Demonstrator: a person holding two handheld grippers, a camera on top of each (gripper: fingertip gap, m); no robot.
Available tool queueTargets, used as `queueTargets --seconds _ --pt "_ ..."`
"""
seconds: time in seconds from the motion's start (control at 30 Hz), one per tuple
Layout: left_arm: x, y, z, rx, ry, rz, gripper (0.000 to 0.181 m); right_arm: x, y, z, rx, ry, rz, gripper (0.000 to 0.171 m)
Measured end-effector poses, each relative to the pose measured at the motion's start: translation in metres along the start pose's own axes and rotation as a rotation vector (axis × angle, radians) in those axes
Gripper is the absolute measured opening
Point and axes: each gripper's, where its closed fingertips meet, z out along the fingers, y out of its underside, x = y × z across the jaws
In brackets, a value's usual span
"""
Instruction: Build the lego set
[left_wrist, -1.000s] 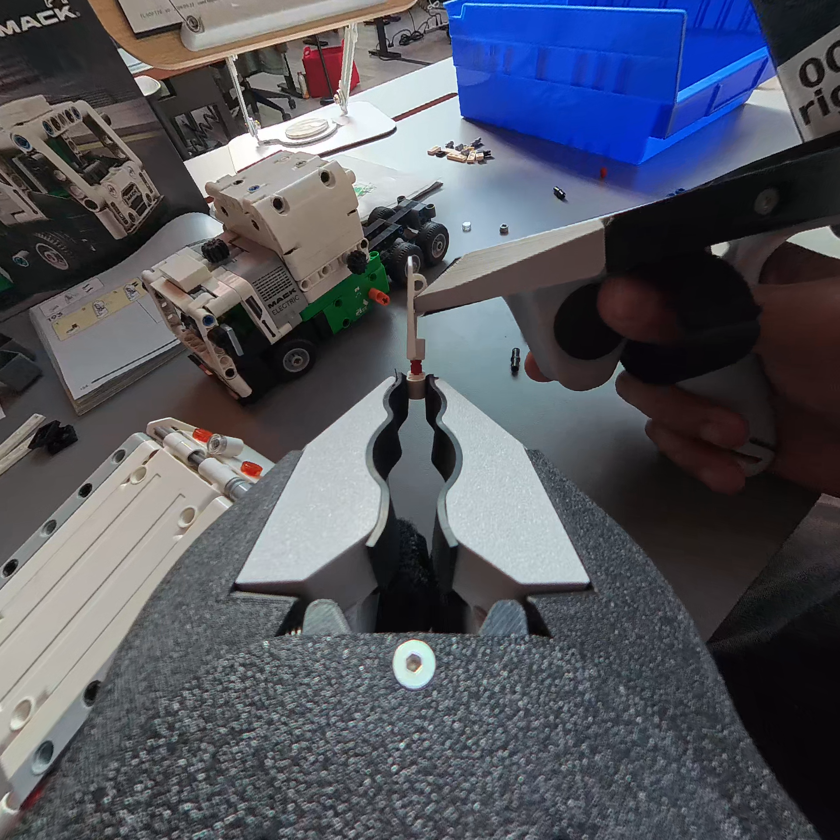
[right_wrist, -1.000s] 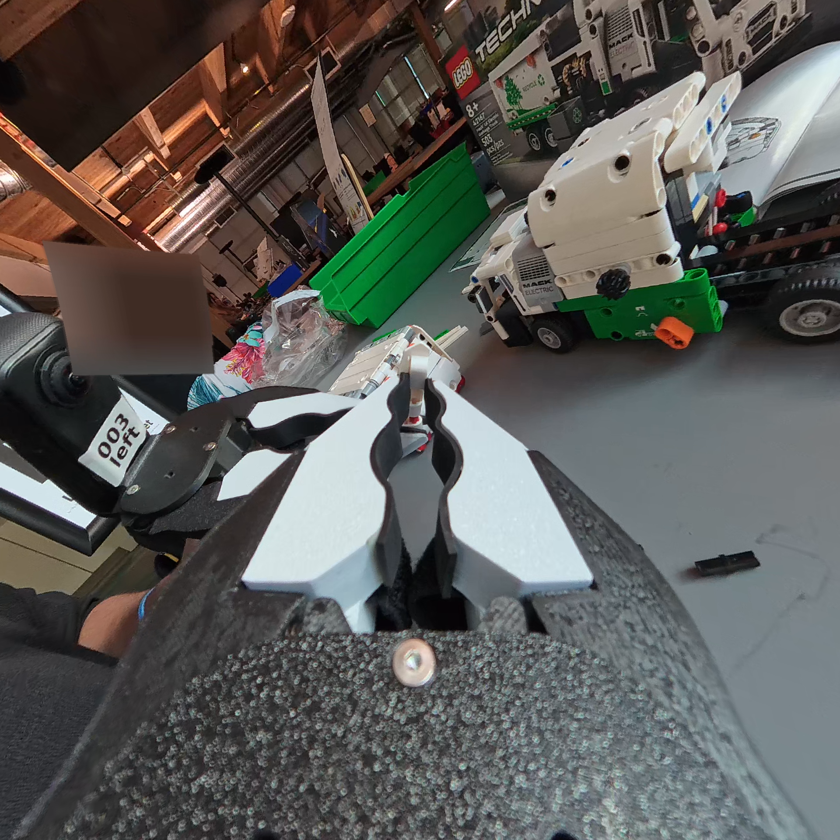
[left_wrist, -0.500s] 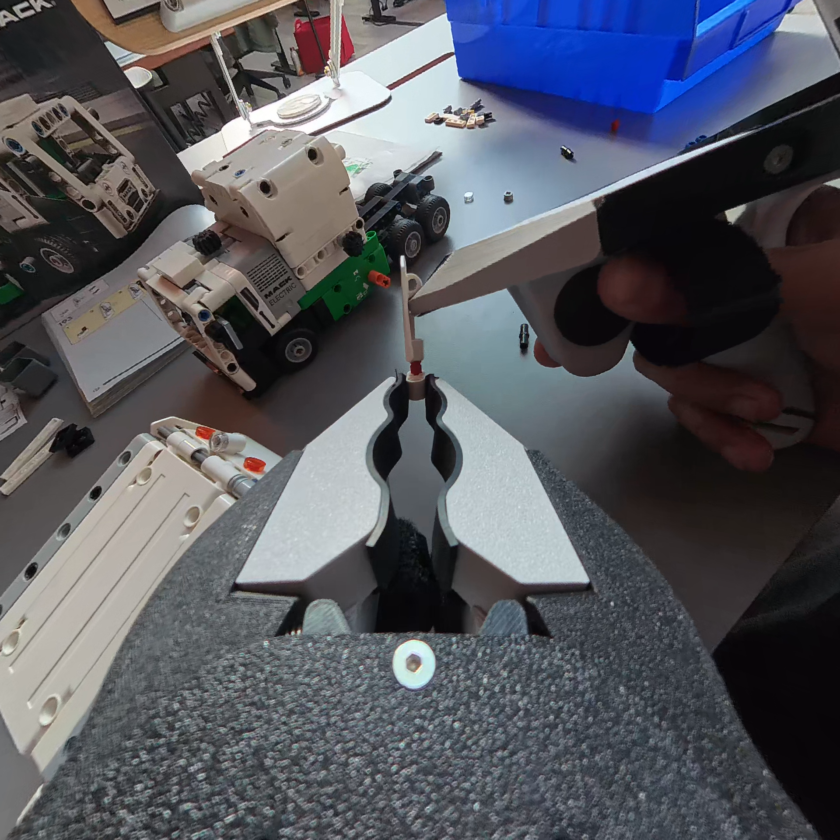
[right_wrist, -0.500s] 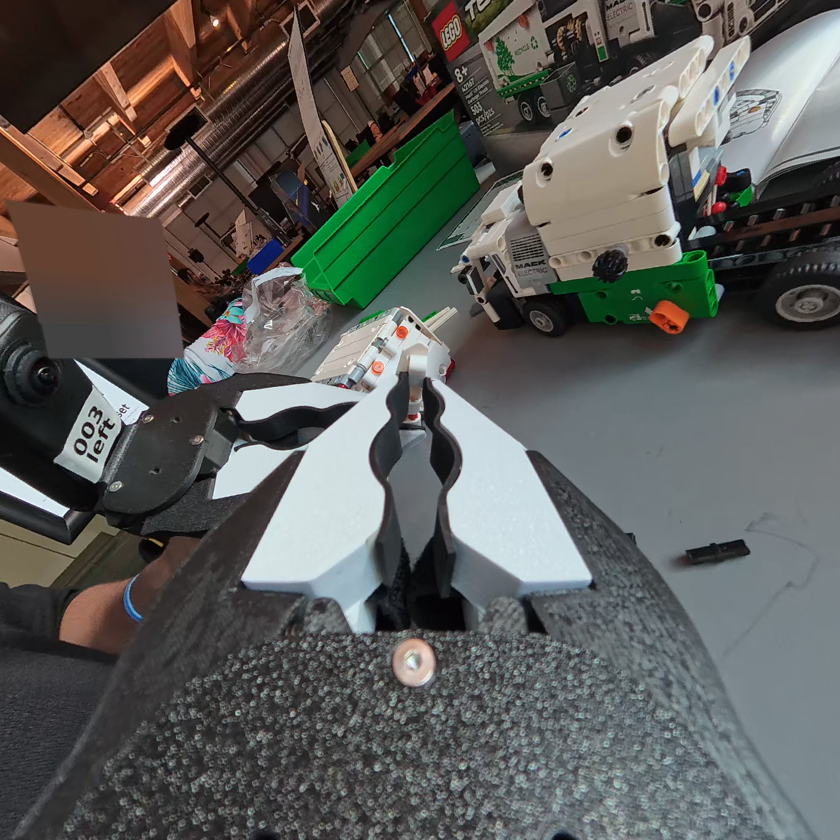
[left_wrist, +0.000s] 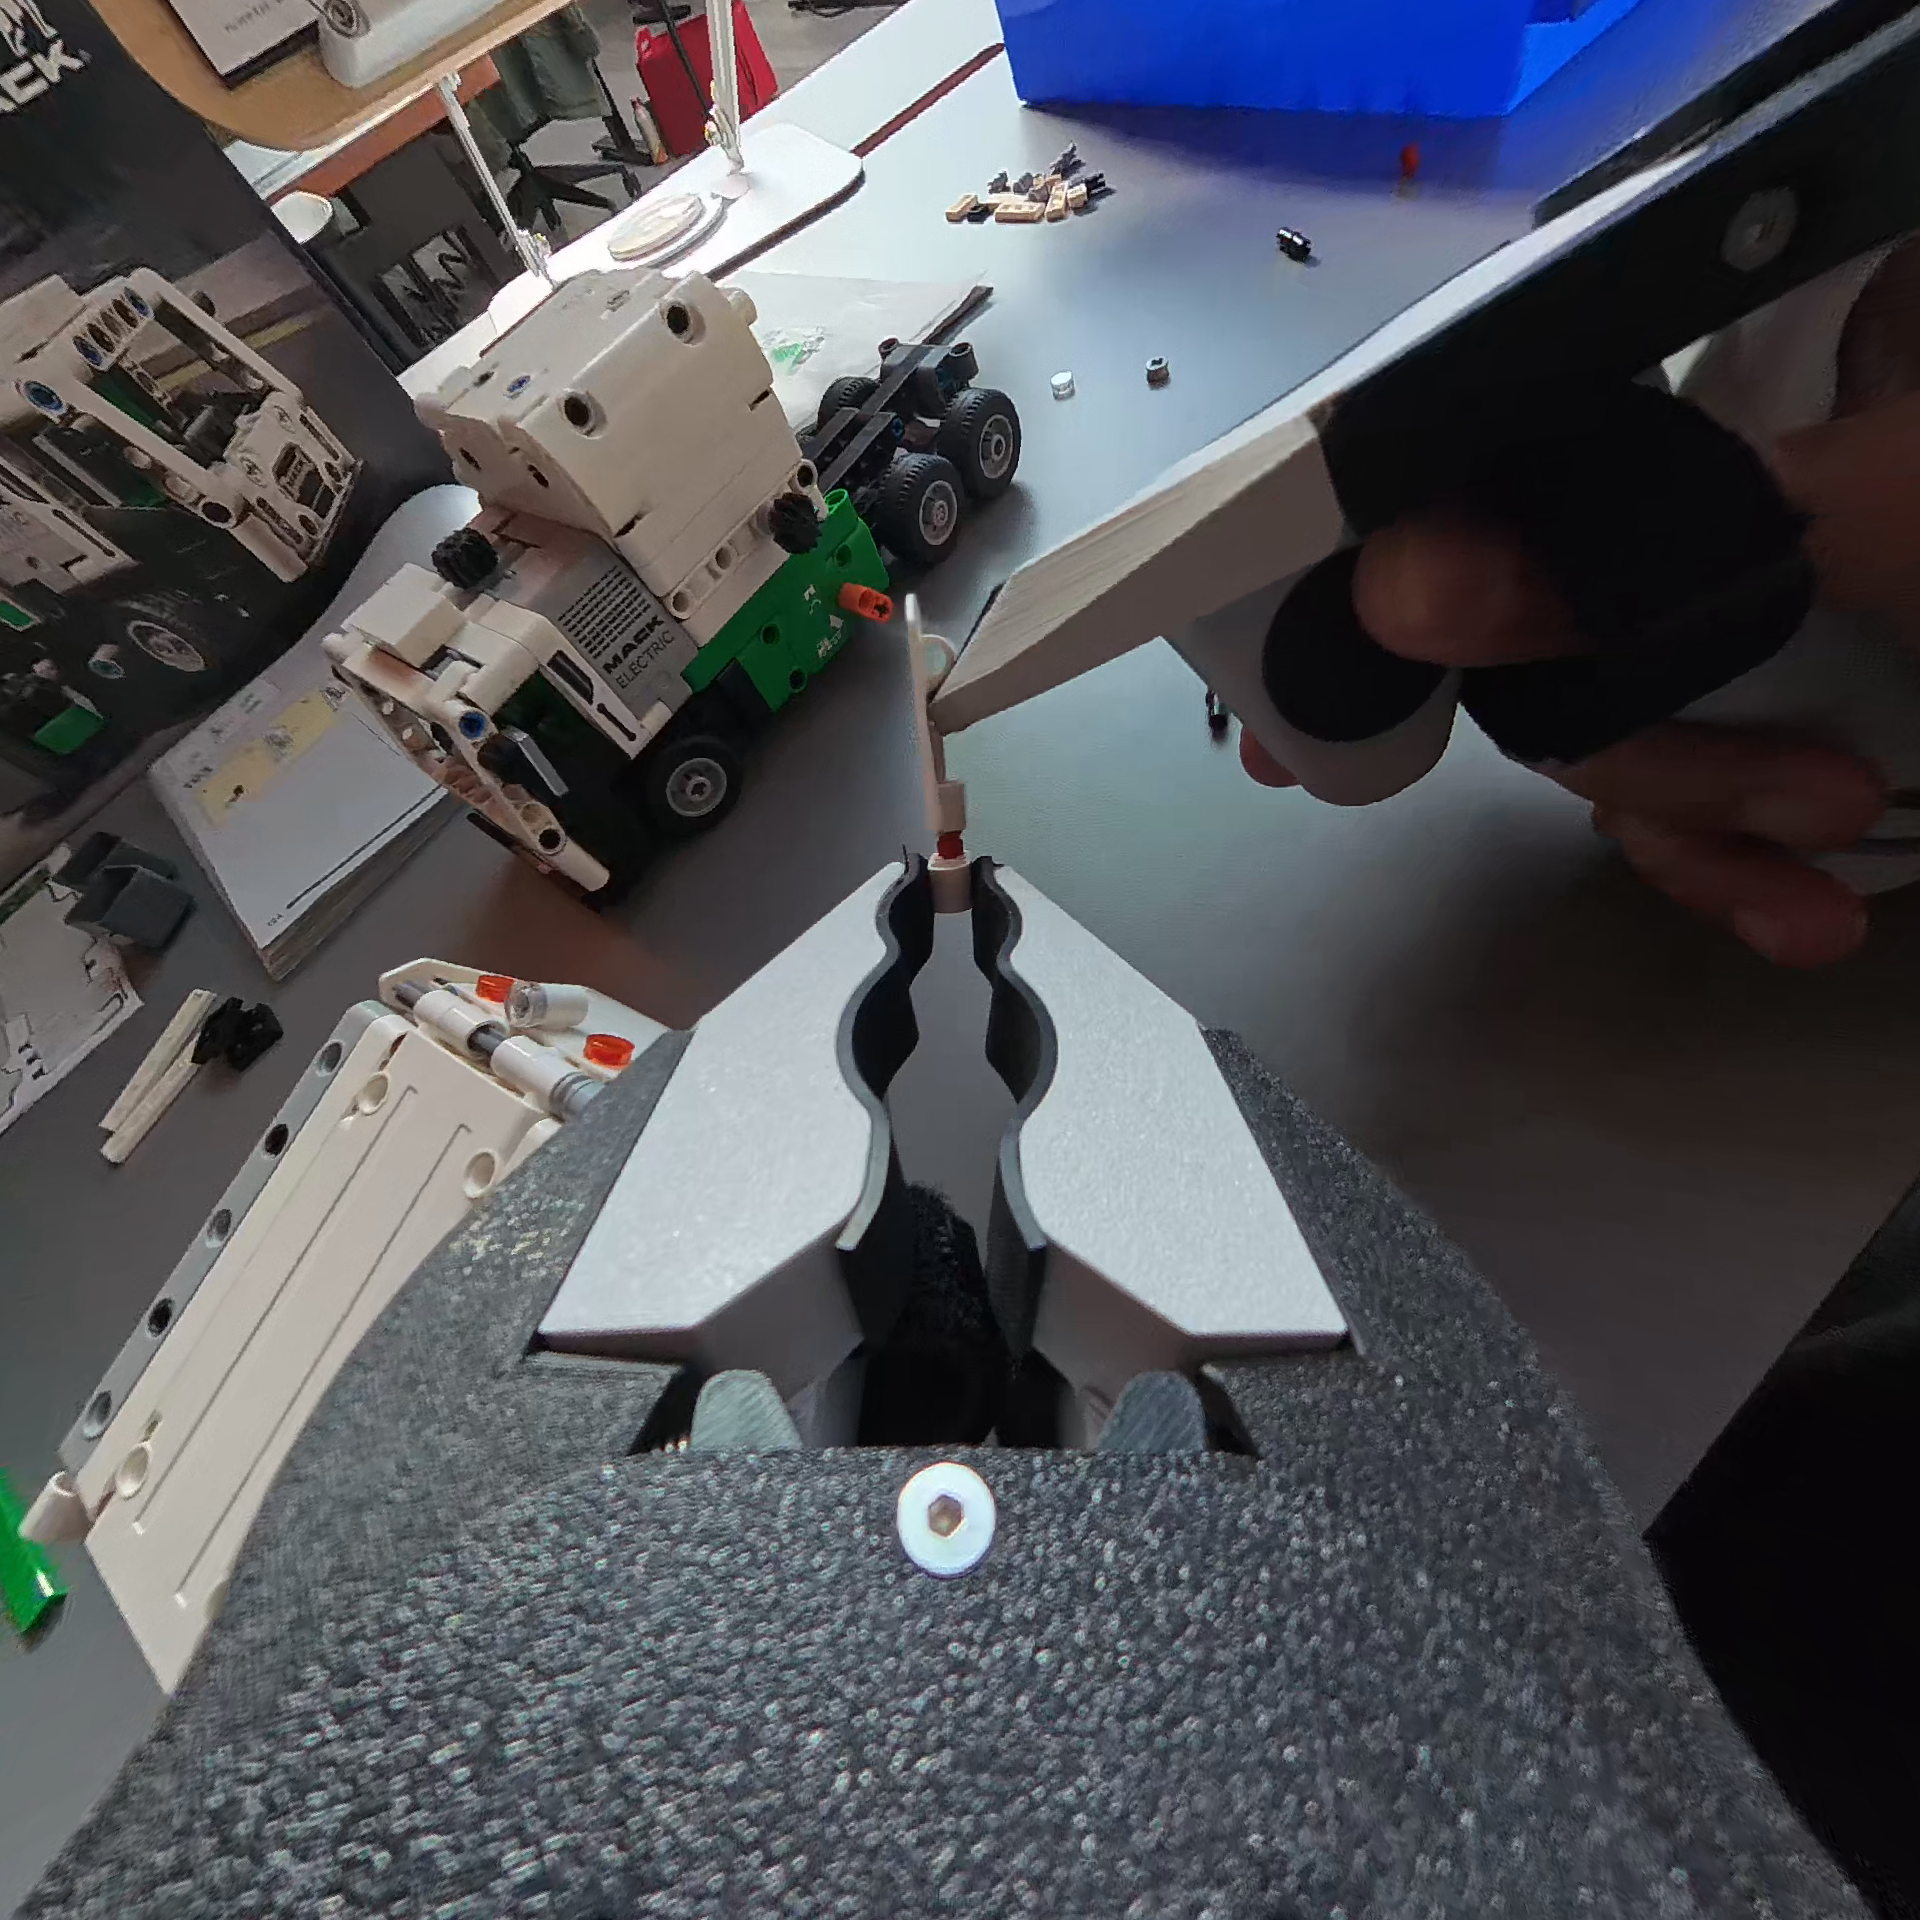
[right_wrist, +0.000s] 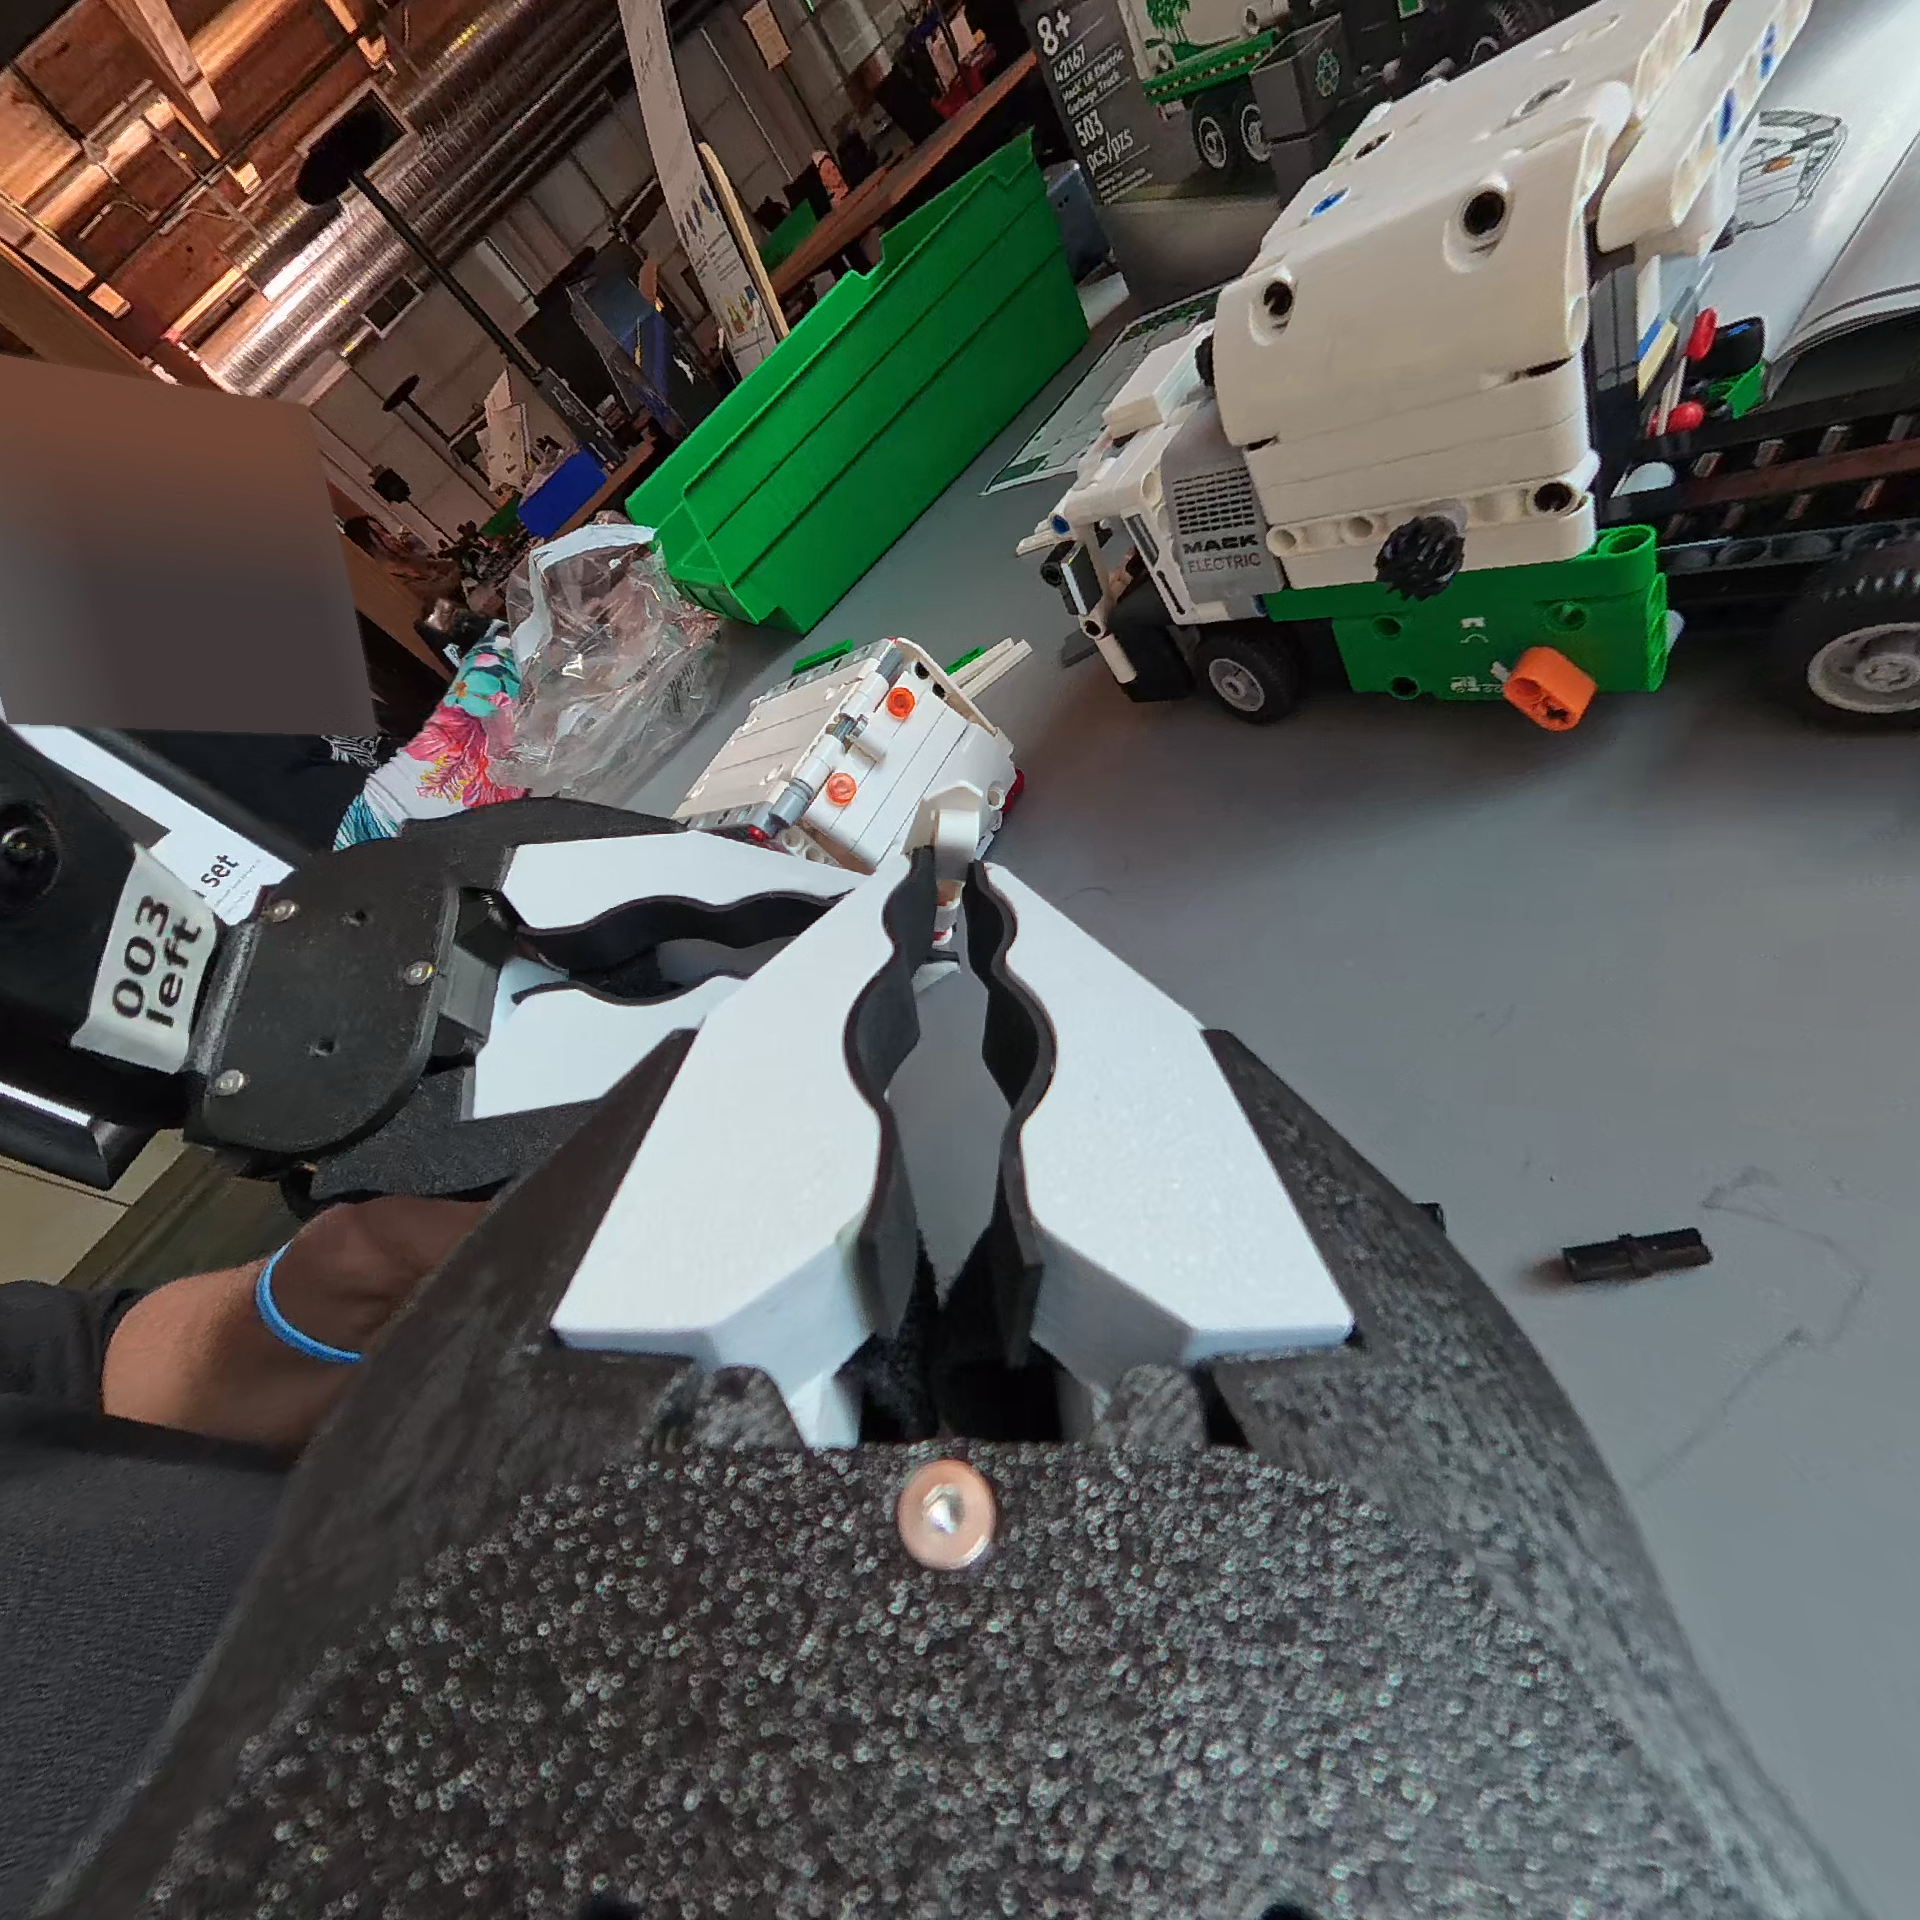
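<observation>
White lever piece (left_wrist: 923, 698) pinched between closed left hand-held gripper (left_wrist: 950, 883) and closed right hand-held gripper (right_wrist: 943, 883) tips.

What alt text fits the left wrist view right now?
The left gripper pinches a small white-and-red piece at its fingertips, while the right gripper grips the thin white beam standing on it. Behind them on the grey table sits the half-built white-and-green truck.
</observation>
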Motion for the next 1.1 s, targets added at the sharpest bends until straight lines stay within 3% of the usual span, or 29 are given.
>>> queueTargets --seconds 0.6,0.67,0.77,0.83,0.93,1.1 --pt "-0.004 -0.004 -0.002 0.038 -0.005 0.016 0.006 -0.005 -0.002 0.002 -0.026 -0.088 0.073 0.006" --pt "-0.002 -0.010 -0.007 0.077 0.059 -0.074 0.006 -0.012 -0.007 -0.002 -0.018 -0.161 0.043 0.022" --pt "0.006 -0.022 -0.016 0.118 0.270 -0.330 0.006 -0.024 -0.014 -0.018 -0.025 -0.223 -0.205 0.026" --pt "0.003 -0.037 -0.028 0.186 0.382 -0.518 0.006 -0.030 -0.016 -0.030 -0.025 -0.192 -0.501 0.033" --pt "0.006 -0.058 -0.045 0.256 0.591 -0.766 0.006 -0.044 -0.017 -0.042 -0.055 -0.106 -0.845 0.028" --pt "0.020 -0.075 -0.063 0.283 0.896 -1.053 0.006 -0.068 -0.028 -0.048 -0.103 -0.102 -1.112 0.027"
